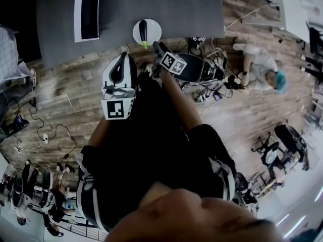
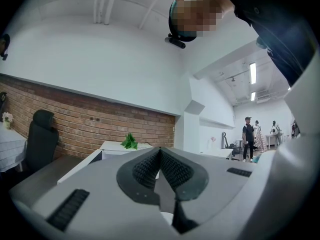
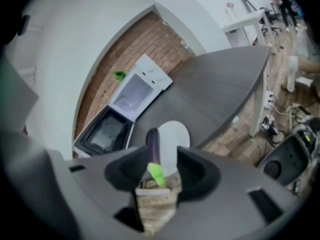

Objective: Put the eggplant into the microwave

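Note:
A dark purple eggplant (image 1: 144, 30) with a green stem (image 1: 145, 45) lies on a white plate (image 1: 153, 28) near the grey table's (image 1: 192, 9) front edge. The white microwave (image 1: 88, 11) stands at the back left, and its door looks swung open. My right gripper (image 1: 156, 47) hangs just short of the stem end. In the right gripper view the eggplant (image 3: 152, 143) shows in the gap of the right gripper (image 3: 157, 171), whose jaws stand apart without pressing it. My left gripper (image 1: 122, 55) hovers off the table edge; in its own view the left gripper (image 2: 160, 159) has its pads together with nothing between them.
Off the table's near edge, on the wood floor, are a black case (image 1: 194, 67), cables and a crouching person (image 1: 257, 69). The left gripper view faces a brick wall, a white desk with a green plant (image 2: 130, 141), a black chair (image 2: 42, 134) and distant people (image 2: 248, 136).

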Available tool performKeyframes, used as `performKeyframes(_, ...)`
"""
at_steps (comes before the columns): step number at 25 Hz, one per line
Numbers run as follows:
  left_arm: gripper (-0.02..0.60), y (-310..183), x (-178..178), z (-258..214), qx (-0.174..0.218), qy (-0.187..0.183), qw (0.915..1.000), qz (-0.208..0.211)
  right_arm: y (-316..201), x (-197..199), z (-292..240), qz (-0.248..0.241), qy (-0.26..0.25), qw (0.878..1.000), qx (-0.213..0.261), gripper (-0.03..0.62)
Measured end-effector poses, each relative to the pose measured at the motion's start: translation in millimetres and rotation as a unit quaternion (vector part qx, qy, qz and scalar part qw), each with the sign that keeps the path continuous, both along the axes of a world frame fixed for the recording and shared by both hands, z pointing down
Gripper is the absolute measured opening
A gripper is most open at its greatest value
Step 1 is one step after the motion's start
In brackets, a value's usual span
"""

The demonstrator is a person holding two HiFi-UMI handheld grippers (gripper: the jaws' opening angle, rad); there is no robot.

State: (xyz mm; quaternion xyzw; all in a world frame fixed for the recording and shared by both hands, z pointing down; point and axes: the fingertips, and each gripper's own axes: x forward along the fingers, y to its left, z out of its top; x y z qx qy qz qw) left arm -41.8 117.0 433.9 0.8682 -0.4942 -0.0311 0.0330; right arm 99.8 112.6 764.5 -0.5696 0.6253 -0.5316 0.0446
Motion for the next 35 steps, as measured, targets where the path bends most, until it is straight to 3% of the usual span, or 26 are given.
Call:
performKeyframes(8,0.034,-9,-2,1,-0.007,-0.005,1.0,0.001,2,-1,46,0.033,-0.045,0.997,-0.061,0.201)
performKeyframes(18,0.034,-20,-1,6,-0.017,-0.007,0.9998,0.011,-8,-11,67,0.047,-0.084,0.992,-0.077,0.198)
performKeyframes(28,0.034,-29,-3,9,-0.02,-0.005,0.9997,0.009,-10,-11,73,0.061,-0.101,0.989,-0.092,0.112)
performKeyframes(35,0.034,-33,-3,8,-0.021,-0.005,0.9998,0.003,-8,-9,73,0.086,-0.165,0.979,-0.084,0.075)
